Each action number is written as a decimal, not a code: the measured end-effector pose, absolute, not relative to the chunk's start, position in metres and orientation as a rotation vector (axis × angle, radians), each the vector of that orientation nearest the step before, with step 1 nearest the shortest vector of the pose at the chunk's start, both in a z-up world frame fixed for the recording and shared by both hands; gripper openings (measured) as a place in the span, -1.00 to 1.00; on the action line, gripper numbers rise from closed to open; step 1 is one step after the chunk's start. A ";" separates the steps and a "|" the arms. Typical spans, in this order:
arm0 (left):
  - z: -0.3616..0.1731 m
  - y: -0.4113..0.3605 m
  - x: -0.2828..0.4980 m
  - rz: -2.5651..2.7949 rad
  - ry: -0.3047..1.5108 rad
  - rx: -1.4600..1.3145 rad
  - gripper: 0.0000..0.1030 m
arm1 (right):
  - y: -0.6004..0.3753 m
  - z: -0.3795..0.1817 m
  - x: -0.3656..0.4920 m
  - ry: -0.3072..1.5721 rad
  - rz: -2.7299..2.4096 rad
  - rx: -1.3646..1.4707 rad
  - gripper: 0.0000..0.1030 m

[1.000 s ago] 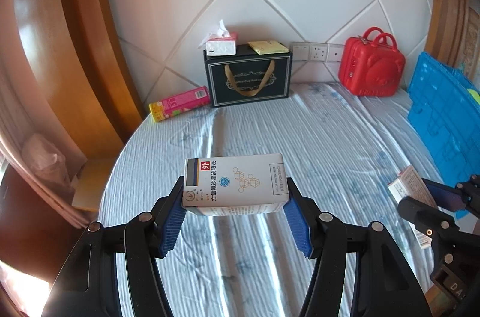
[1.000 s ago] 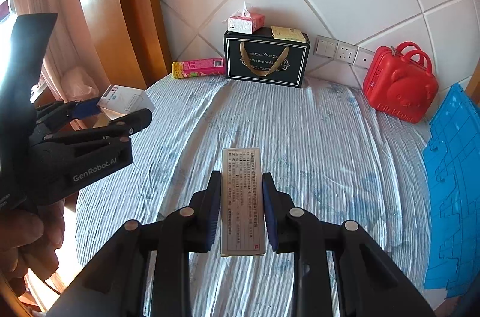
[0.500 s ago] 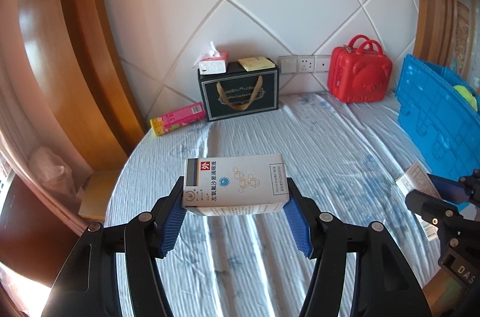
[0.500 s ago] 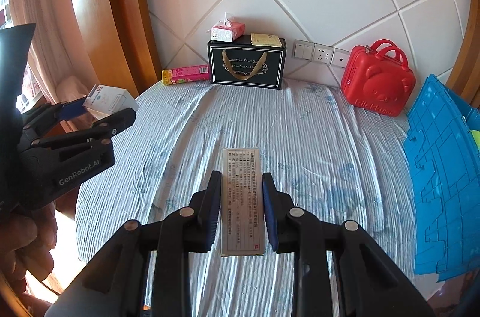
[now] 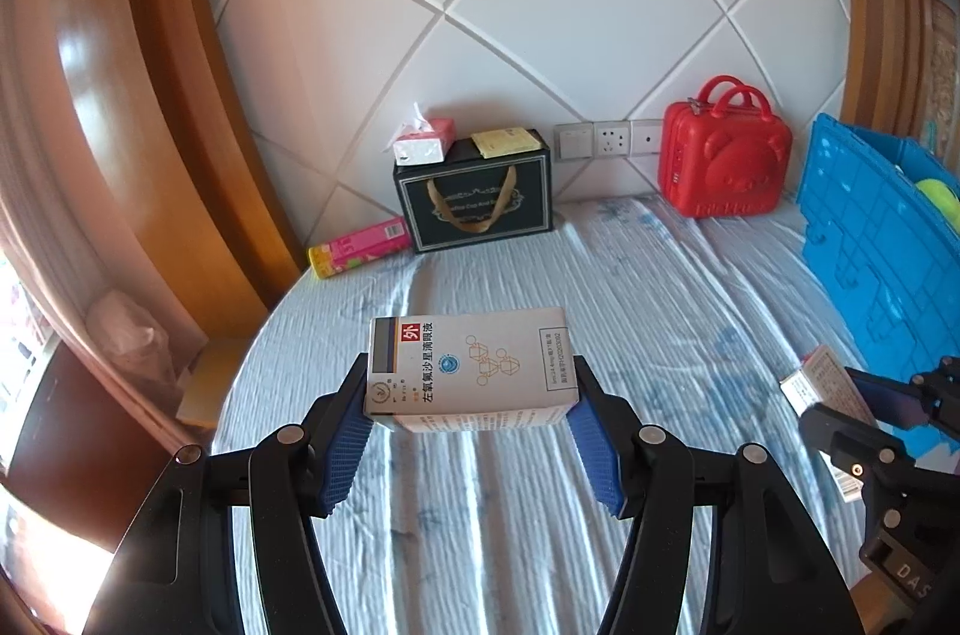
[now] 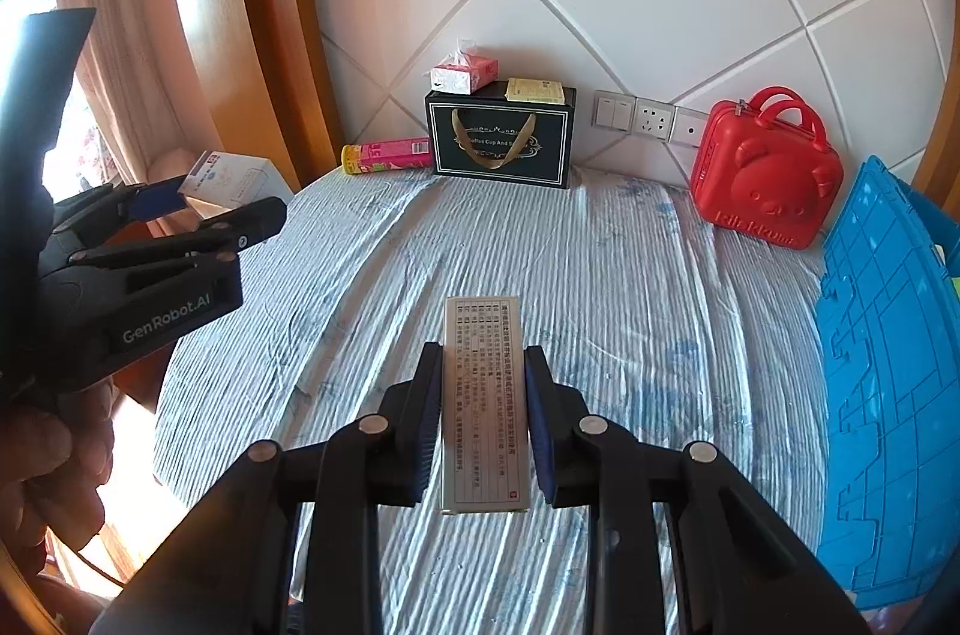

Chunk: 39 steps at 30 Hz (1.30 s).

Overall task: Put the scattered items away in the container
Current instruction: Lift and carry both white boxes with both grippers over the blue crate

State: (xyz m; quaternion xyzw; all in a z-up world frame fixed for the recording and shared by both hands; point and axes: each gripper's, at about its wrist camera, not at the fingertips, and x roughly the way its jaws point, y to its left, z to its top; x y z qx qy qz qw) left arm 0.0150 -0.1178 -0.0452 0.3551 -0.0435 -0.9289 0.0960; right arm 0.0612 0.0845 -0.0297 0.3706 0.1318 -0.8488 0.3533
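Left gripper [image 5: 471, 416]: jaws clamped on a white medicine box [image 5: 469, 366], lower centre of frame, above the striped tablecloth [image 5: 630, 287].
Right gripper [image 6: 483, 410]: jaws closed on a narrow printed carton [image 6: 485, 401], lower centre.
Blue crate [image 6: 882, 371]: right edge; yellow-green item inside, possibly a ball [image 5: 939, 194].

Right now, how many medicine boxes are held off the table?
2. One white eye-drop box is clamped in the left gripper; one narrow box is clamped in the right gripper. Any inside the blue crate would be hidden.
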 end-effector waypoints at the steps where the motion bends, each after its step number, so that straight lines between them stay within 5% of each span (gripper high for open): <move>1: -0.045 -0.109 0.016 -2.746 -0.131 1.053 0.18 | 0.091 -0.029 0.058 0.342 -2.185 0.952 -0.51; 39: -0.050 0.045 0.008 -2.923 -0.131 1.113 0.18 | 0.240 -0.033 0.026 0.360 -2.316 1.039 -0.51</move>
